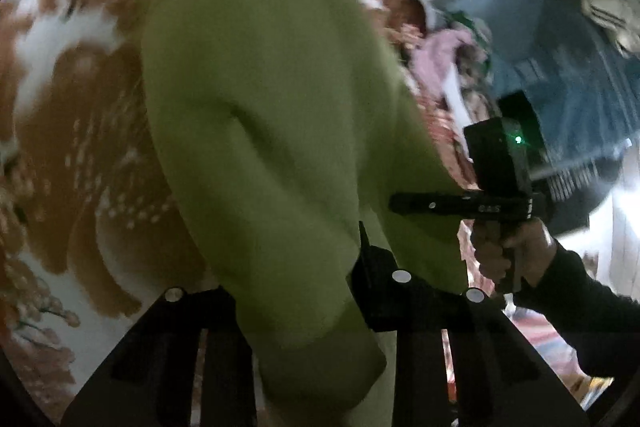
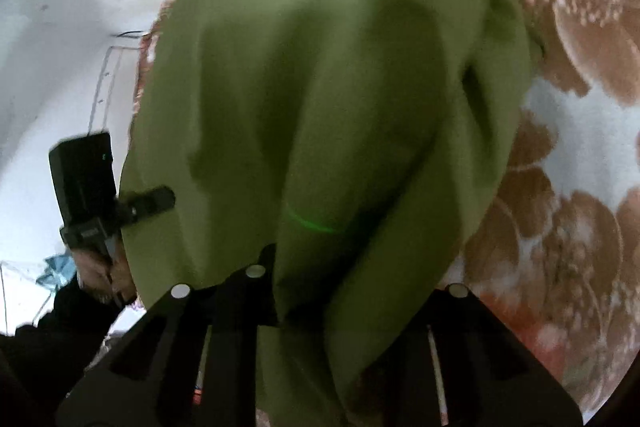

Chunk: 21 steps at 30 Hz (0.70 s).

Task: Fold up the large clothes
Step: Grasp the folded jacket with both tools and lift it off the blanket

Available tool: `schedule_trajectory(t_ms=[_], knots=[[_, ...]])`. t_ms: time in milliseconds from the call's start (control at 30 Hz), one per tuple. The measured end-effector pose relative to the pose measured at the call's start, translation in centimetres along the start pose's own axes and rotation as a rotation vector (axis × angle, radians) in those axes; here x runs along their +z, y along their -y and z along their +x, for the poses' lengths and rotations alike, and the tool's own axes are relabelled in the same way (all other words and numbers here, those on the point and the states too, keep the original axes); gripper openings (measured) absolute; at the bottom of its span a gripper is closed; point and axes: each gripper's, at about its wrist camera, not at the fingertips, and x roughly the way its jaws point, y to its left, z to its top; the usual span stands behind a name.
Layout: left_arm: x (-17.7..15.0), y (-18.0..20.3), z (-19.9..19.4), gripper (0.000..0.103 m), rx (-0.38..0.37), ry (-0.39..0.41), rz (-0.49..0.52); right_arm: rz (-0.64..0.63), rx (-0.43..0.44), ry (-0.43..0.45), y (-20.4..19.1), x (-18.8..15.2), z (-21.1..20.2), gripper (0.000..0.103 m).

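The bed (image 1: 72, 131) under everything is covered by a soft spread printed with big brown-and-white flowers, plush-looking and smeared by blur in both wrist views; it gives a broad, yielding surface on which a large piece can be laid out flat for folding.

Across it lies the green garment (image 1: 256, 99), thick, matte and fleece-like, bunched into rounded ridges with one deep crease. It appears to rise from the bed toward both cameras, probably because two points of one edge are being taken up together so that the cloth can be carried over itself.

Off the bed's far corner is a heap of pink and patterned clothes (image 1: 440, 55), too blurred to sort, likely waiting its turn.

The left gripper (image 1: 304, 307) has its jaws clamped on a fat fold of the green cloth, which fills the gap between its black fingers. The right gripper (image 2: 320, 307) likewise has its jaws pressed on a hanging fold. Each shows in the other's view as a black block held by a hand (image 1: 508, 255) in a dark sleeve, nose against the garment's edge
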Motion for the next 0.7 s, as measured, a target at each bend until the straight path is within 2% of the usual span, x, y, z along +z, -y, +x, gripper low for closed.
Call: schedule_trajectory(t_ms=[167, 333, 433, 533, 600, 700], knots=[[1.6, 6.7, -1.3, 0.025, -0.022, -0.05, 0.136, 0.072, 0.035, 0.107, 0.0, -3.9, -5.6, 0.019], [2.6, 14.6, 1.6, 0.025, -0.082, -0.139, 0.281, 0.189, 0.01, 0.262, 1.8, -11.6, -13.6, 0.019], [1.3, 20.7, 4.9, 0.025, -0.137, -0.218, 0.39, 0.279, -0.031, 0.33, 3.9, -17.2, -18.9, 0.019], [-0.6, 25.5, 9.0, 0.025, -0.217, -0.275, 0.453, 0.345, -0.12, 0.382, 5.7, -22.5, -23.8, 0.019], [-1.9, 29.1, 12.8, 0.025, -0.275, -0.324, 0.503, 0.401, -0.176, 0.417, 7.1, -25.7, -26.6, 0.019], [-4.1, 34.1, 18.8, 0.025, -0.358, -0.398, 0.569, 0.498, -0.263, 0.477, 11.6, -30.5, -31.5, 0.019]])
